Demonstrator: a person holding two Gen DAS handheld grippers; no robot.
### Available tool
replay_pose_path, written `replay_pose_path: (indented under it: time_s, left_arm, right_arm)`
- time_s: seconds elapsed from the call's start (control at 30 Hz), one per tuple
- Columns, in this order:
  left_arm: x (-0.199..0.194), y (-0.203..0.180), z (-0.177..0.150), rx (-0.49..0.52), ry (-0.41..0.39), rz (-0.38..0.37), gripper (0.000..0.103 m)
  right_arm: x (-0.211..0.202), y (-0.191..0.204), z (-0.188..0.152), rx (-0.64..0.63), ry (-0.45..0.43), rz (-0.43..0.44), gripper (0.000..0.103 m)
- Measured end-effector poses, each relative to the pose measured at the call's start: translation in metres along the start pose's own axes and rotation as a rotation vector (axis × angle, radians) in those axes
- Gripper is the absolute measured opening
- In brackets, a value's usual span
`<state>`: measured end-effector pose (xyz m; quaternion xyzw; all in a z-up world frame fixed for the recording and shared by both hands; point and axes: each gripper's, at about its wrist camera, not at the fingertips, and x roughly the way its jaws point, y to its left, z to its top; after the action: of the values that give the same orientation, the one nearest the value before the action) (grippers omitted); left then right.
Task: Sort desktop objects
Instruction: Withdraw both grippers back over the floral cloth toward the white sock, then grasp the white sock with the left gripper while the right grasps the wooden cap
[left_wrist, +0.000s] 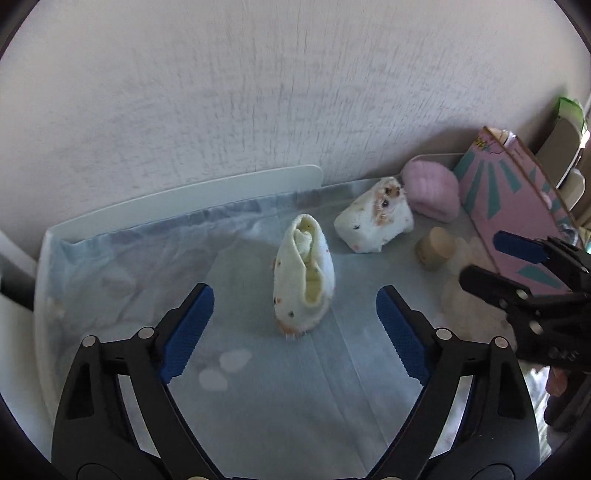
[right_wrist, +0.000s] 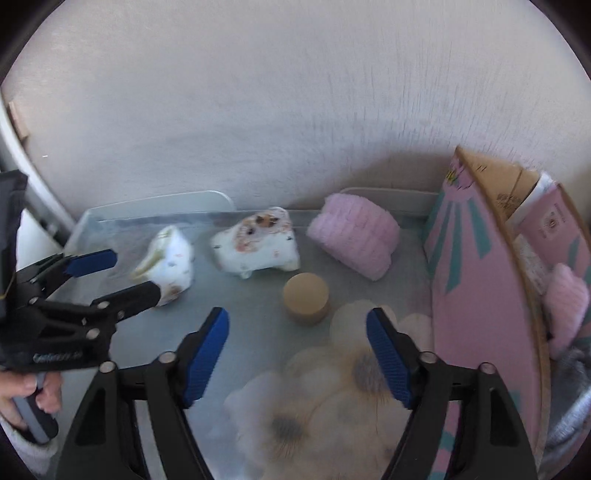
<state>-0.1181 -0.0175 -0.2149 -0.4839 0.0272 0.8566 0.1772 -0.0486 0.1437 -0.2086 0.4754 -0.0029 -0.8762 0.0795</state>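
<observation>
I have both tools spread wide and empty, my left tool (left_wrist: 295, 328) lined up on the rolled sock (left_wrist: 303, 275) (left of the wooden cylinder (left_wrist: 435, 248)) so it fits between them, right tool (right_wrist: 297, 354) waiting.

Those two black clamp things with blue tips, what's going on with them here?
A person is holding a two-finger gripper in each hand to sort items on a table with a pale blue cover. The left gripper is open, pointed at a rolled white dotted sock just ahead, not touching it. The right gripper is open too, over a cream flower-print mat, near a small tan wooden cylinder. Neither holds anything.
</observation>
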Motion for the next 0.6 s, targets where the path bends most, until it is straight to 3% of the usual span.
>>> replay_pose_path:
  time_s: [0.07, 0.17, 0.23, 0.27, 0.33, 0.6]
  left_arm:
    - [0.01, 0.001, -0.001, 0.007, -0.002, 0.006, 0.086]
    - [0.025, 0.004, -0.001, 0.002, 0.015, 0.002, 0.072]
    - [0.034, 0.006, -0.002, -0.005, 0.042, -0.009, 0.054]
    - [0.037, 0.007, -0.002, -0.009, 0.045, -0.022, 0.053]
    - [0.037, 0.006, -0.001, 0.0, 0.032, -0.038, 0.032]
    - [0.015, 0.004, 0.004, 0.006, 0.023, -0.059, 0.029]
  right_arm:
    - [0.013, -0.001, 0.002, -0.005, -0.003, -0.009, 0.065]
    - [0.028, 0.001, 0.003, -0.022, 0.003, -0.024, 0.056]
    - [0.035, 0.001, 0.003, -0.027, 0.012, -0.03, 0.042]
    - [0.038, 0.001, 0.002, -0.032, 0.018, -0.03, 0.031]
    - [0.041, 0.002, 0.001, -0.035, 0.019, -0.042, 0.031]
    - [0.023, 0.008, -0.003, -0.012, 0.023, -0.054, 0.03]
